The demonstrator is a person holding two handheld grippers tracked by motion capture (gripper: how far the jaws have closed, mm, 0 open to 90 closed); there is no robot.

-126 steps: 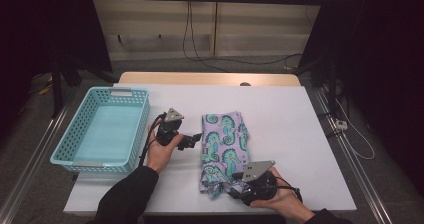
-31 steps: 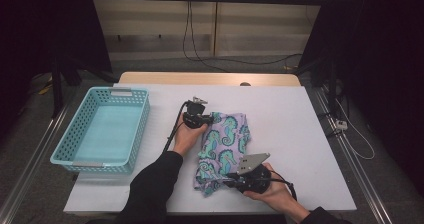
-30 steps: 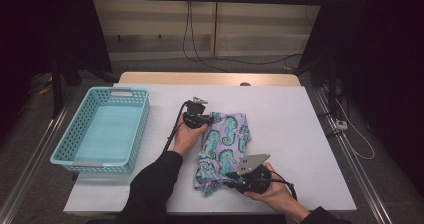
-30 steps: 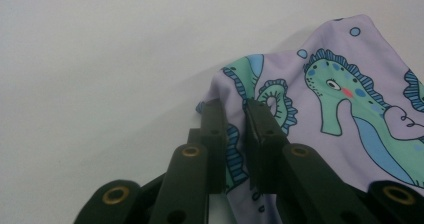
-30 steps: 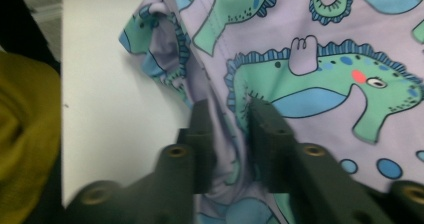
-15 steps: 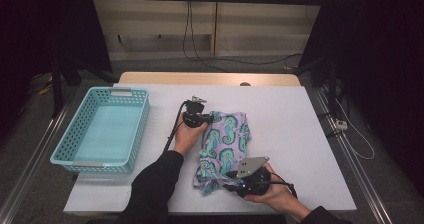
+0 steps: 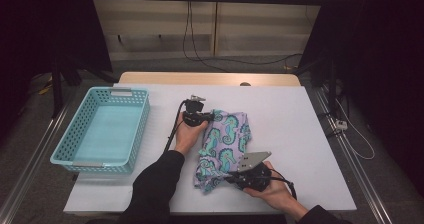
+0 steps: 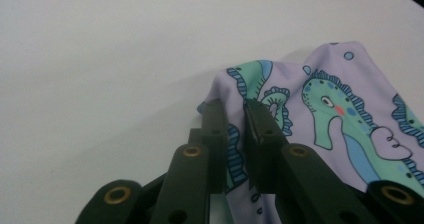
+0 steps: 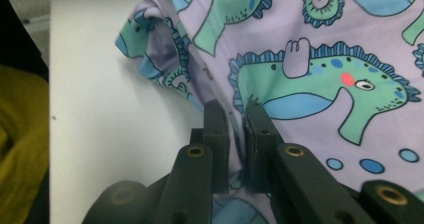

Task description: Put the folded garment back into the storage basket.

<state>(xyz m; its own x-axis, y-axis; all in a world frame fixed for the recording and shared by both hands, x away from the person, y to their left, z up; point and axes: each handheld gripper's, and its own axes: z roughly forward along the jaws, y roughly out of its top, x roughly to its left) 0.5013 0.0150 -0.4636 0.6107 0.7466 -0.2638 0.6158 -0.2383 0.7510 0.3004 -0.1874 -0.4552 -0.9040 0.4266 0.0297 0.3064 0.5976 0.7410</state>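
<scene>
A lilac cloth [image 7: 225, 144] printed with green seahorses lies crumpled on the white table [image 7: 300, 124]. My left gripper [image 7: 210, 117] is at the cloth's far left corner. In the left gripper view the gripper [image 8: 236, 106] is shut on a fold of the cloth [image 8: 350, 109] at its edge. My right gripper [image 7: 228, 178] is at the cloth's near edge, its grey plate on top. In the right gripper view this gripper [image 9: 236, 106] has just been closing and its jaws now pinch a seam of the cloth [image 9: 310, 49].
An empty teal basket [image 7: 102, 131] stands on the table's left side, a hand's width from the left gripper. Bare tabletop lies to the right of the cloth. The table's near edge is close behind the right hand. Cables cross the floor beyond the table.
Since the earliest frame the left gripper has moved from beside the cloth's left edge up to its far left corner. The right gripper's jaws have closed on the near edge.
</scene>
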